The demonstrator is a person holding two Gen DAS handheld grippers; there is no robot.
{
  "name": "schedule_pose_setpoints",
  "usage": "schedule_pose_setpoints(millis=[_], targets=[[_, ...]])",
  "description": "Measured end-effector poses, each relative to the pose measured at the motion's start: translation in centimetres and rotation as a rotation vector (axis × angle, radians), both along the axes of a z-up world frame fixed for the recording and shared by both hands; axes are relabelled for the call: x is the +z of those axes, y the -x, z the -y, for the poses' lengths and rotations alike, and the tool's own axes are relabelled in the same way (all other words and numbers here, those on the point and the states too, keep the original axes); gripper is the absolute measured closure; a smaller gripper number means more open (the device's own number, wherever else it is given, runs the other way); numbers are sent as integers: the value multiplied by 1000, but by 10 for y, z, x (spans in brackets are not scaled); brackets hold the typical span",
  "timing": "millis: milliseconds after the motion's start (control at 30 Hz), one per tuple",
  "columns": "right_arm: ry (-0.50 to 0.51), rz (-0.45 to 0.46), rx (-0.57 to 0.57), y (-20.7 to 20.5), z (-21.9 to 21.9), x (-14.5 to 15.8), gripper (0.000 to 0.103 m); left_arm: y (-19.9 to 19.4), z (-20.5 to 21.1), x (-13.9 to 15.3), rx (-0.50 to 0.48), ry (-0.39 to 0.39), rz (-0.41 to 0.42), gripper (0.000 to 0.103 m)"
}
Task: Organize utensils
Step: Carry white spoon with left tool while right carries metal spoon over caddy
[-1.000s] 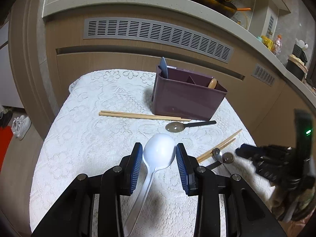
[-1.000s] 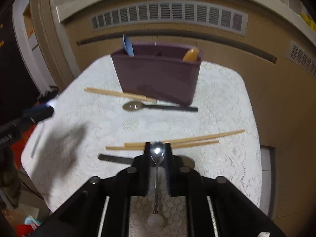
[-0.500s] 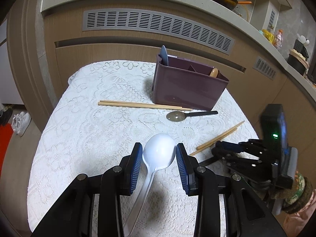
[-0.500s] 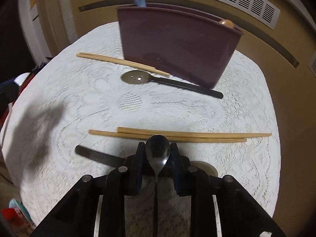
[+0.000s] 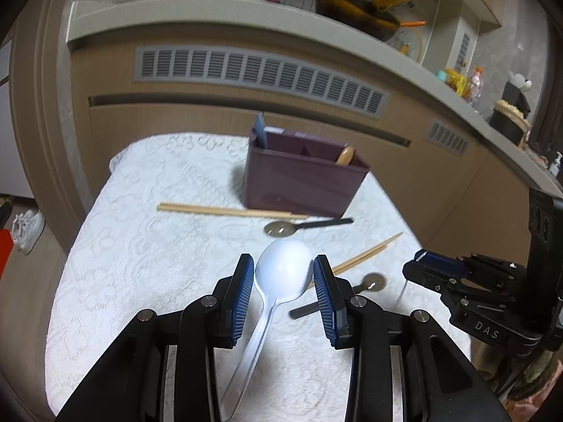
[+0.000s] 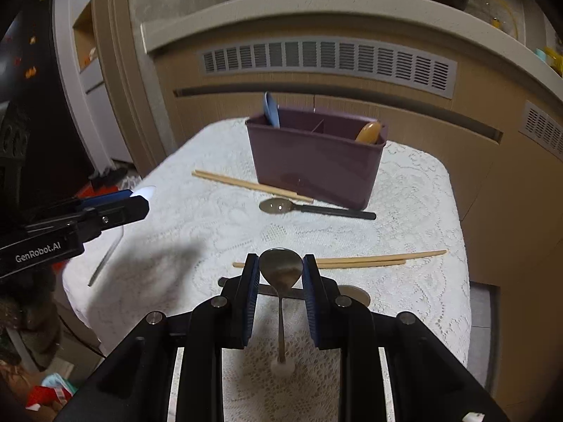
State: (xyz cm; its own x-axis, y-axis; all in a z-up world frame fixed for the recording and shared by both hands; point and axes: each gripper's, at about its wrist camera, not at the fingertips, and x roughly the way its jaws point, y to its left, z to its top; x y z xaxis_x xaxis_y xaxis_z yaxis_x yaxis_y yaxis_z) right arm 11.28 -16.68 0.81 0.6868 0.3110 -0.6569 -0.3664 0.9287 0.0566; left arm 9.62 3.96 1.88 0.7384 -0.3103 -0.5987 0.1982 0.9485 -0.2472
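My left gripper (image 5: 283,270) is shut on a white plastic spoon (image 5: 281,274) and holds it above the lace-covered table (image 5: 140,246). My right gripper (image 6: 280,269) is shut on a metal spoon (image 6: 280,270), also held above the table. A purple utensil caddy (image 5: 302,184) (image 6: 316,160) stands at the far side, with a blue spoon (image 6: 271,109) in its left end and a wooden spoon (image 6: 368,132) in its right end. Each gripper shows in the other's view: the right one (image 5: 457,274), the left one (image 6: 105,207).
On the cloth lie a chopstick pair (image 6: 246,184) and a black-handled spoon (image 6: 313,208) before the caddy, another chopstick pair (image 6: 352,260) nearer, and a second black-handled spoon (image 5: 337,292). Wooden cabinets with vents (image 6: 323,59) rise behind the table.
Both grippers have risen and tilted up, so the caddy and counter sit higher and farther in view. Each still holds its spoon. The right gripper has lifted off the table.
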Motion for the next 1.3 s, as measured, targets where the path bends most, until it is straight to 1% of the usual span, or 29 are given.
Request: schedule_pose_setpoints(millis=[133,200,233,300,333,433,500,567,633,667,733,800,900,1000,1133,1200,1267,1300], targets=[[-24,43,-4,6,6,20,80,1,5,22,-20,21,47,67],[-25,67,-2,1,6,34,80,-8,7,38,-42,38,65,67],[-22,82,-3,-4,5,42,81,-15,9,52,-56,49,91,67],[-17,131,1,-13,4,66,80,-25,12,76,-77,63,145,67],[-17,155,3,-18,3,78,80,-33,14,96,-89,73,196,67],[-11,253,3,-37,3,132,80,-54,18,139,-113,104,298,67],[-6,300,-10,-49,4,160,80,-72,18,162,-119,144,340,67],[-7,332,-21,-65,4,185,80,-96,16,180,-148,211,355,67],[-1,355,-34,-79,6,197,80,-115,15,188,-156,251,357,67],[2,363,-42,-87,7,201,80,-129,15,189,-170,287,354,67],[1,368,-56,-103,10,201,80,-147,18,187,-171,315,346,67],[6,362,-71,-122,13,194,80,-169,23,179,-171,328,335,67],[2,324,-82,-146,16,177,80,-206,32,159,-165,346,286,67],[-13,270,-85,-166,20,152,80,-230,43,137,-170,363,260,67],[-47,179,-77,-189,25,115,80,-257,52,94,-162,388,222,67],[-50,145,-71,-195,26,98,80,-266,55,69,-153,377,189,67],[-58,106,-57,-201,26,81,80,-266,56,48,-144,365,168,67],[-61,84,-45,-203,26,72,80,-266,57,39,-134,356,160,64]])
